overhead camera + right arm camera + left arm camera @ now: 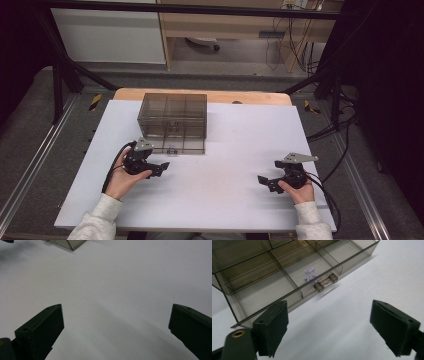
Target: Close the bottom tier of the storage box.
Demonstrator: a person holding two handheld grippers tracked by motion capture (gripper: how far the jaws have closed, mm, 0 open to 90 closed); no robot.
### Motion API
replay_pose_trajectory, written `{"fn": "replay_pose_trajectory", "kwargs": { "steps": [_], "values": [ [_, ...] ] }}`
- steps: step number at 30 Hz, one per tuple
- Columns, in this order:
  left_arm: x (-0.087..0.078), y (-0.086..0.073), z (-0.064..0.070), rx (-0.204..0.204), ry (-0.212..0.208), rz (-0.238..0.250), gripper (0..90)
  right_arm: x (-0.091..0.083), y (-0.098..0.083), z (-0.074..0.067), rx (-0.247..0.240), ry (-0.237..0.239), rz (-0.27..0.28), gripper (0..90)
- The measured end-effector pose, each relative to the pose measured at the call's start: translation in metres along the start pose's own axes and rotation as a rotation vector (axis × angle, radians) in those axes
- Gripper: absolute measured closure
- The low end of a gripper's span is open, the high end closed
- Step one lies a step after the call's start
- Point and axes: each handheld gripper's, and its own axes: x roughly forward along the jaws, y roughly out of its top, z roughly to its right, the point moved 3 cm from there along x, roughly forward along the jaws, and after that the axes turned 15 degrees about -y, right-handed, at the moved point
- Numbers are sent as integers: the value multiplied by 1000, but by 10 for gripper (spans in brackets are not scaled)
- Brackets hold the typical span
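Left hand-held gripper point(162, 166): jaws apart, empty, just beside the smoky organizer box point(172, 121).
Right hand-held gripper point(263, 180): jaws apart over bare tabletop point(225, 165).

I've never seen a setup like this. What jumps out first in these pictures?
A smoky see-through box with a pulled-out, divided drawer stands at the far middle of the white table. One drawer compartment, just behind the small metal handle, holds a pale purple star-shaped piece. A person holds a black left gripper right by the drawer, and a right gripper out on the bare table, both with jaws open and empty.
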Motion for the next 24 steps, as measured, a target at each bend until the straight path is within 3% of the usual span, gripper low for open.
{"fn": "replay_pose_trajectory", "kwargs": {
  "steps": [13, 24],
  "values": [
    [4, 0, -1, -11, 1, -4, 281, 1, 0, 0, 0, 0, -3, 5],
    [7, 0, -5, -21, -8, -2, 447, 1, -1, 0, -5, -1, -7, 5]
  ]
}}
